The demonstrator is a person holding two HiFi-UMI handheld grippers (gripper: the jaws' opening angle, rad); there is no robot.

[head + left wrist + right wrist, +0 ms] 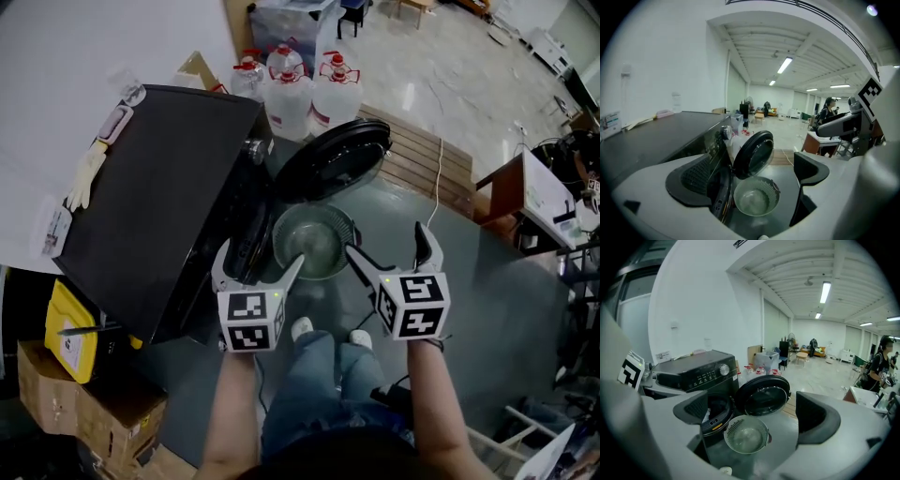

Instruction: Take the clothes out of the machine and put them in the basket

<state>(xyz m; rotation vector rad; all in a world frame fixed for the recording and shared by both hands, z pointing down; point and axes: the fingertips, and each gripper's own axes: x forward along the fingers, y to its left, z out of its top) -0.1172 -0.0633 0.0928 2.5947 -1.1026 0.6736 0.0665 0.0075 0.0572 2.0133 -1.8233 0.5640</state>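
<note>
Held side by side above the round basket (314, 211): left gripper (261, 258) and right gripper (385, 239), jaws spread wide, gripping nothing. Just before the black machine (150, 197), door (333, 159) swung open; pale clothes (707, 416) showing inside the drum.

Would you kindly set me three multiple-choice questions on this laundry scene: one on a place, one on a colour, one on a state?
1. Where does the basket stand? A) on a cardboard box B) on the floor before the washing machine C) on the wooden pallet
2. What colour is the washing machine? A) white B) red C) black
3. How is the machine's door? A) shut B) swung open C) taken off

1 B: it sits on grey floor below the door. 2 C: its body is black. 3 B: it stands wide open.
</note>
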